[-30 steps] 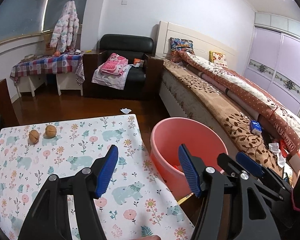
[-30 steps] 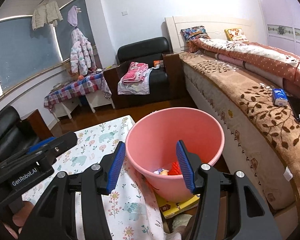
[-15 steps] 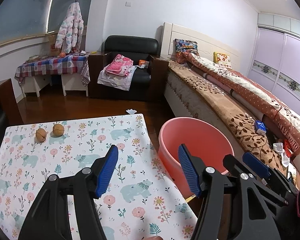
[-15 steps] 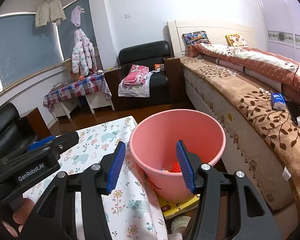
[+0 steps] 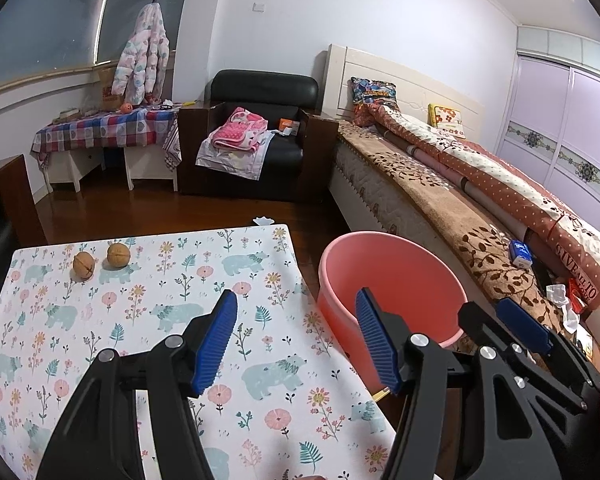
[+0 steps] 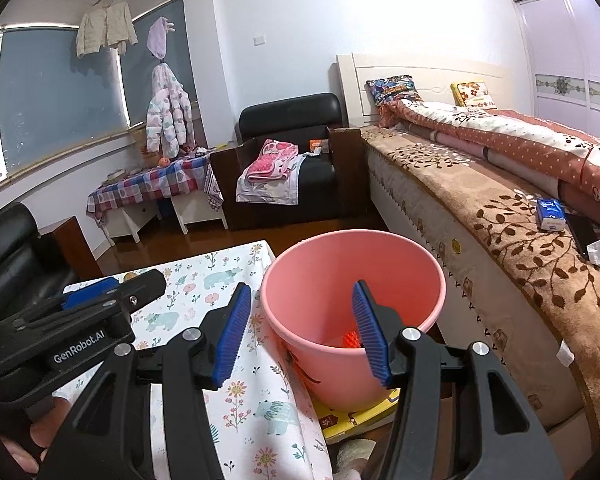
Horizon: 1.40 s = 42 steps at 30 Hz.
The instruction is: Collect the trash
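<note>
Clearly, left gripper [image 6: 74,294] reads "GenRobot.AI".

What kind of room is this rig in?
A lived-in bedroom, most likely in a home: a bed with quilt and pillows, a sliding wardrobe, and a black armchair heaped with clothes.

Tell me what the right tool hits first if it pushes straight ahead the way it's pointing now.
Most likely the pink bucket: the right tool is open and empty, with its tips framing the bucket's mouth and near rim, so going straight on and slightly down it should meet the bucket's wall or pass into it. Depth is hard to judge here.
</note>
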Tool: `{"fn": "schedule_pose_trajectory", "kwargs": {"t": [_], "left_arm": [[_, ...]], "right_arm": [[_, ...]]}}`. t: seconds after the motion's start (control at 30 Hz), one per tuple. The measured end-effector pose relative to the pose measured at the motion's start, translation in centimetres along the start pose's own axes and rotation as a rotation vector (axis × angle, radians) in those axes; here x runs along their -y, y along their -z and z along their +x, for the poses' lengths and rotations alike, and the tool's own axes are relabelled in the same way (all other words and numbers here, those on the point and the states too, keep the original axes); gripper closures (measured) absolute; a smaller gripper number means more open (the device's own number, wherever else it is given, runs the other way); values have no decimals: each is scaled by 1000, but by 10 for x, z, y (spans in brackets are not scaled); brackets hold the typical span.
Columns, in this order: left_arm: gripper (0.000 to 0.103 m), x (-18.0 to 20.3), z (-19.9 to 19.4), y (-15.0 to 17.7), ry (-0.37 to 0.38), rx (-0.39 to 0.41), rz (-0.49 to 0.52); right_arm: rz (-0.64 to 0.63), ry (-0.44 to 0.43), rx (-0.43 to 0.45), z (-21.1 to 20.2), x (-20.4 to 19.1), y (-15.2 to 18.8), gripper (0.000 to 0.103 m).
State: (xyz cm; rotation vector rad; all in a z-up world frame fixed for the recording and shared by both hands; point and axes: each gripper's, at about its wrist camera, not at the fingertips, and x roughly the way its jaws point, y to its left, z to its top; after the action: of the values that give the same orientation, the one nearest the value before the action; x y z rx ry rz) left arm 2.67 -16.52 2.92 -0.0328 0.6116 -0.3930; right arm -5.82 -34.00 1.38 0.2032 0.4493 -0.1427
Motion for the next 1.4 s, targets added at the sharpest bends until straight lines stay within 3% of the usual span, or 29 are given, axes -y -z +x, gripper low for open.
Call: {"fn": "schedule_pose_trajectory", "kwargs": {"t": [0.5, 1.4], "left_arm": [[42, -6, -1, 2, -8, 1, -16], [42, -7, -1, 2, -8, -1, -15]], "right_arm": [[-8, -1, 27, -13, -9, -5, 50], [8, -20, -8, -6, -12, -2, 50]]}}
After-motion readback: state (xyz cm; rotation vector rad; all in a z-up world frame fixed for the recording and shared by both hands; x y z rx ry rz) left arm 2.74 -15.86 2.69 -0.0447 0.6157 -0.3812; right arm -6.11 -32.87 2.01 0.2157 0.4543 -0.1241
